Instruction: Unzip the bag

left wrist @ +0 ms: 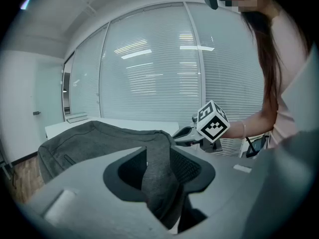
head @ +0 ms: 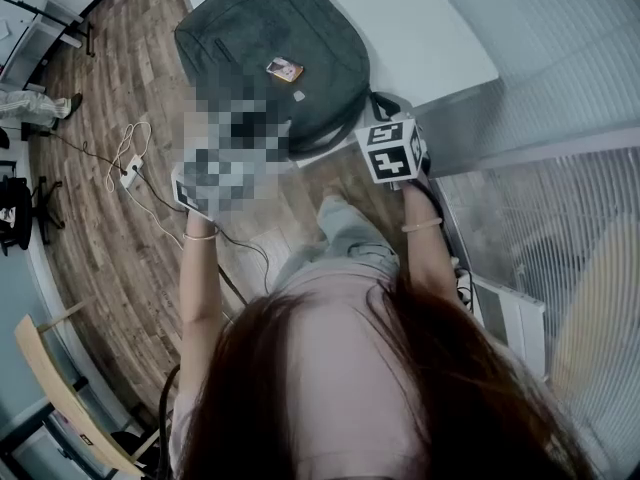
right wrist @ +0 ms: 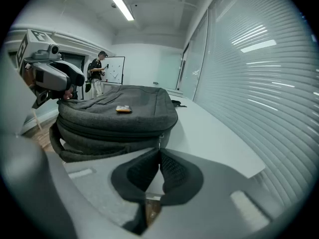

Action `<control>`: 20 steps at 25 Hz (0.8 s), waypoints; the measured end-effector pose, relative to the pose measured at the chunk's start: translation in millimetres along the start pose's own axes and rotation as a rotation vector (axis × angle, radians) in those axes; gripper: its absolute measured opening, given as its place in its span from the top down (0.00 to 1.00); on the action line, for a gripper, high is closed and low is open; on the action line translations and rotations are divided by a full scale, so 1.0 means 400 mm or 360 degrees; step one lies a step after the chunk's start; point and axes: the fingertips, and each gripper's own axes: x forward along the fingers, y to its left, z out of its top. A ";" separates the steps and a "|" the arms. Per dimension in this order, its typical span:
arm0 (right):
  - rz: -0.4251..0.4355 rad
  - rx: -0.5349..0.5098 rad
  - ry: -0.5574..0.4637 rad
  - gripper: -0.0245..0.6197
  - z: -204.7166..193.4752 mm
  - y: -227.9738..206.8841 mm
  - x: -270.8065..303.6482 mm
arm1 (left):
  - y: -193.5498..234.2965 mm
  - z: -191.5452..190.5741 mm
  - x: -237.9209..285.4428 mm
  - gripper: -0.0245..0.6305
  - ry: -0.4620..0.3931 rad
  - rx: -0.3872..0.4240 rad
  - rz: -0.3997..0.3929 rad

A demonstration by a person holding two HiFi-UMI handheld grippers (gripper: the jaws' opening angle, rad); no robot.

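The bag (head: 270, 48) is lying flat on the white table (head: 440, 28), with its near end sitting at the table's front edge. The right gripper (right wrist: 159, 151) is pinching the zip pull (right wrist: 160, 139) there, its tips closed together. The left gripper (left wrist: 158, 152) is holding its jaws apart, and a grey strap (left wrist: 160, 183) of the bag is hanging between them. In the head view a mosaic patch is hiding most of this gripper. A small orange item (head: 285, 69) is resting on the bag, too small to identify. Hair is covering the lower part of the head view. Blinds (head: 560, 198) are closing off the right side. To the left, wooden floor (head: 100, 248) is lying open, with a cable (head: 125, 153) trailing across it.
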 end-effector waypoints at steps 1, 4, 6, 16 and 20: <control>-0.0003 -0.0003 0.0003 0.95 0.000 0.001 -0.001 | -0.011 -0.001 0.003 0.74 0.0014 0.0015 -0.0010; -0.0008 -0.0011 0.0011 0.95 0.004 -0.001 -0.003 | -0.035 -0.003 0.012 0.71 0.0068 0.0063 -0.0030; -0.0011 -0.0013 0.0013 0.95 0.008 -0.004 -0.002 | -0.043 -0.004 0.021 0.71 0.0110 0.0087 -0.0042; -0.0025 -0.0032 0.0009 0.95 0.011 0.000 -0.003 | -0.081 -0.051 0.069 0.70 0.0404 0.0371 -0.0052; -0.0010 -0.0071 0.0009 0.95 0.006 0.001 -0.002 | -0.102 -0.072 0.101 0.70 0.0486 0.0475 -0.0047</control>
